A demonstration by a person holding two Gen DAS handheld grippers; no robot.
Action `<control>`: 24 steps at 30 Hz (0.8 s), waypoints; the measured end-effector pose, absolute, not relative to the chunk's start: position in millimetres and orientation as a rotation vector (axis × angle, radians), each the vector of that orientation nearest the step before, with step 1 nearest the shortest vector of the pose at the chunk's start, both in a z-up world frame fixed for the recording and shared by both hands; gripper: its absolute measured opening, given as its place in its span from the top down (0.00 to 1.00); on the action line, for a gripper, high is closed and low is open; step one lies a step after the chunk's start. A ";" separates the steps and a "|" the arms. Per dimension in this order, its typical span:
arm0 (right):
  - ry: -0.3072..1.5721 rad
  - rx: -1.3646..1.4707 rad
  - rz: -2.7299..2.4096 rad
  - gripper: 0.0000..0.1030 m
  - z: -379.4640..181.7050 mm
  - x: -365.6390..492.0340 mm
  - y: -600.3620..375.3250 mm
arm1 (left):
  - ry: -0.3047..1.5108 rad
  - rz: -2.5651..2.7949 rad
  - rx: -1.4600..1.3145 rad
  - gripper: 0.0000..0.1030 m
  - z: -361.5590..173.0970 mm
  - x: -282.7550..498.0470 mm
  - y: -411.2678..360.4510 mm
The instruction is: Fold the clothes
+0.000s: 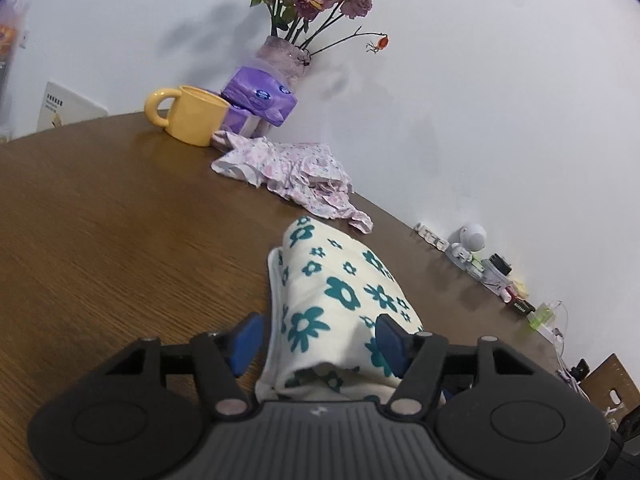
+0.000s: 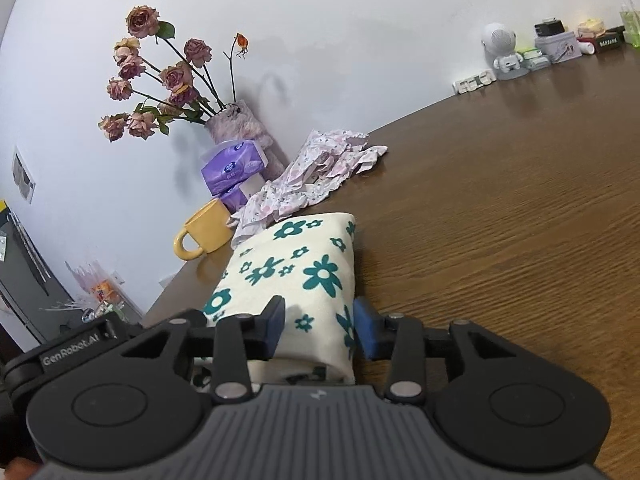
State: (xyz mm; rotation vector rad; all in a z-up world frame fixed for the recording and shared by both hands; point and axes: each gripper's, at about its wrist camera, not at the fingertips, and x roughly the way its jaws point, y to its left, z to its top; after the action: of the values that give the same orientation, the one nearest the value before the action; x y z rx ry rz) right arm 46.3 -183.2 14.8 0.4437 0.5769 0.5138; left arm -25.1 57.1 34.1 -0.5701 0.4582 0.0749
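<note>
The left tongs stand fairly wide astride the near end of a cream cloth printed with teal flowers, folded into a thick soft bundle. Their left blue pad is clear of the fabric with bare wood showing in the gap, while the right pad lies against or just over the top of the bundle; they do not appear to be gripping it. The right tongs straddle the same folded cloth at its other near corner, narrower; the left pad sits on the fabric and the right pad is just beside the folded edge, so the cloth looks released rather than pinched, though I cannot be sure the left pad exerts no pressure.

The bundle rests on the brown wood-grain counter, running away from both tongs toward the wall. Just beyond its far end lies a crumpled white garment with small pink and lilac flowers, unfolded. Near that stand a yellow ceramic mug, purple tissue packs and a lilac vase of dried pink roses.

I judge that the teal-flowered piece is finished and being let go. The next move calls for drawing both tongs back clear of the bundle without dragging its layers open, then reaching past it for the crumpled floral garment and spreading it flat.
</note>
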 end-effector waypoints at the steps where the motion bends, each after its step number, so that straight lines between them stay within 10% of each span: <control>1: 0.580 0.445 0.515 0.62 13.9 46.0 -183.3 | 0.463 0.068 -0.576 0.60 31.6 -25.0 55.8; 5: 0.598 0.459 0.535 0.76 10.5 46.8 -181.8 | 0.446 0.068 -0.596 0.66 28.7 -28.9 54.2; 7: 0.590 0.444 0.531 0.77 12.3 45.3 -180.2 | 0.415 0.089 -0.614 0.49 34.0 -30.5 56.8; 9: 0.570 0.448 0.521 0.71 16.6 45.7 -181.7 | 0.381 0.118 -0.627 0.35 40.8 -30.5 59.6; 15: 0.542 0.422 0.494 0.59 26.2 62.5 -176.7 | 0.403 0.154 -0.603 0.35 46.1 -3.5 61.5; 24: 0.582 0.468 0.507 0.75 13.2 81.0 -168.5 | 0.433 0.159 -0.647 0.75 27.0 10.0 63.3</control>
State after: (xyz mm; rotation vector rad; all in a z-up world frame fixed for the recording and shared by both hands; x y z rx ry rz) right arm 81.0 -168.5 13.2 0.4683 0.5818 0.5071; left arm 10.0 63.3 27.0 -0.6471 0.4334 0.1586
